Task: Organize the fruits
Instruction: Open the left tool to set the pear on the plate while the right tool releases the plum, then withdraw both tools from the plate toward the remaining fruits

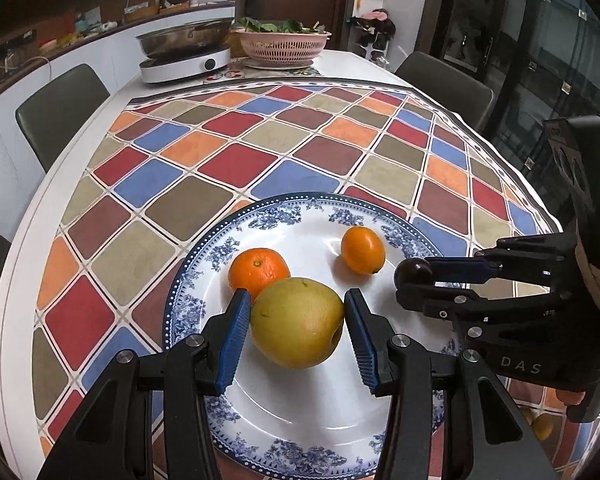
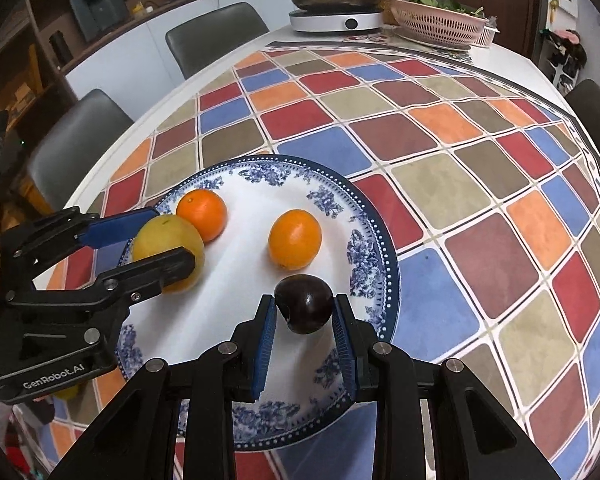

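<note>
Fruits sit together over a round white porcelain plate (image 1: 268,392) with a blue floral rim, placed on the near part of the table. Nearest in the left wrist view, the left gripper (image 1: 298,320) clamps a large yellow-green round citrus fruit (image 1: 296,322); both ribbed blue pads (image 1: 236,332) press on its sides. Whether the fruit rests on the plate or hangs just above it cannot be told. In the right wrist view, the right gripper (image 2: 304,314) grips a small dark purple plum (image 2: 304,308) at narrow jaw spacing, with a blue pad against each side, above the plate's right portion near the rim.

Behind the yellow-green fruit, a round orange mandarin (image 1: 259,270) lies on the plate, touching or just beside it. A second, oval orange fruit (image 1: 363,250) lies apart toward the plate's far right.

The plate stands on a checked tablecloth (image 1: 236,160) of red, blue, orange and olive squares covering a white oval table (image 1: 112,96). At the far end stand a white induction cooker (image 1: 184,66) carrying a steel pan (image 1: 184,36), and a pink plastic colander (image 1: 280,46) holding green leaves. Grey chairs (image 1: 60,112) stand around the table.
</note>
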Demonstrator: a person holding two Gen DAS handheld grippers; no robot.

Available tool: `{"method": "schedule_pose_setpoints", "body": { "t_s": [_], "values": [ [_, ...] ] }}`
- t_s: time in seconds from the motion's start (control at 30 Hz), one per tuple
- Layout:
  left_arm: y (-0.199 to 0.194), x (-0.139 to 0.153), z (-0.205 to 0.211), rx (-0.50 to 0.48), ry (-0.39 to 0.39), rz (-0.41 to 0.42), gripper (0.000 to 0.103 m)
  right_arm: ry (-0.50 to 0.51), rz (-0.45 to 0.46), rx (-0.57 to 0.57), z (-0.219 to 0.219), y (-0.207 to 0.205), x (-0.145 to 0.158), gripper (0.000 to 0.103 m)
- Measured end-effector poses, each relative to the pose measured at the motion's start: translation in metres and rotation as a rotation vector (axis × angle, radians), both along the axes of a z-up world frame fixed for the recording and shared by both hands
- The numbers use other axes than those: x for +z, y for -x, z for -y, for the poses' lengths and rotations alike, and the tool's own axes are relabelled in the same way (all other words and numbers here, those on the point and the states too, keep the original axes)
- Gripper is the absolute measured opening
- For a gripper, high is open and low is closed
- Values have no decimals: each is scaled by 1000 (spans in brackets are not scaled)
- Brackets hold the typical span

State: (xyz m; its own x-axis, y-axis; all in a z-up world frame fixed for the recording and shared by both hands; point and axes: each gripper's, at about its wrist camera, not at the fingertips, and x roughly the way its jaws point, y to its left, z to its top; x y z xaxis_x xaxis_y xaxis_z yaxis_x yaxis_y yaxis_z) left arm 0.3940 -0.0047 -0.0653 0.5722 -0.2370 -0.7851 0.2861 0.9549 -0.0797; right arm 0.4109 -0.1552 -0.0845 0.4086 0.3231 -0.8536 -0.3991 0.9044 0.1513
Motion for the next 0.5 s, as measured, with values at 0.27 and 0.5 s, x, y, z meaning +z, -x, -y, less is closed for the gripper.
{"method": "schedule_pose_setpoints", "body": {
  "t_s": [0.27,0.5],
  "values": [
    [-2,6,-1,1,12,4,48,-4,-4,-13,0,-1,0,43],
    [11,25,-5,26,-6,46,48,-8,47,-26,4,10,17,43]
  ]
}}
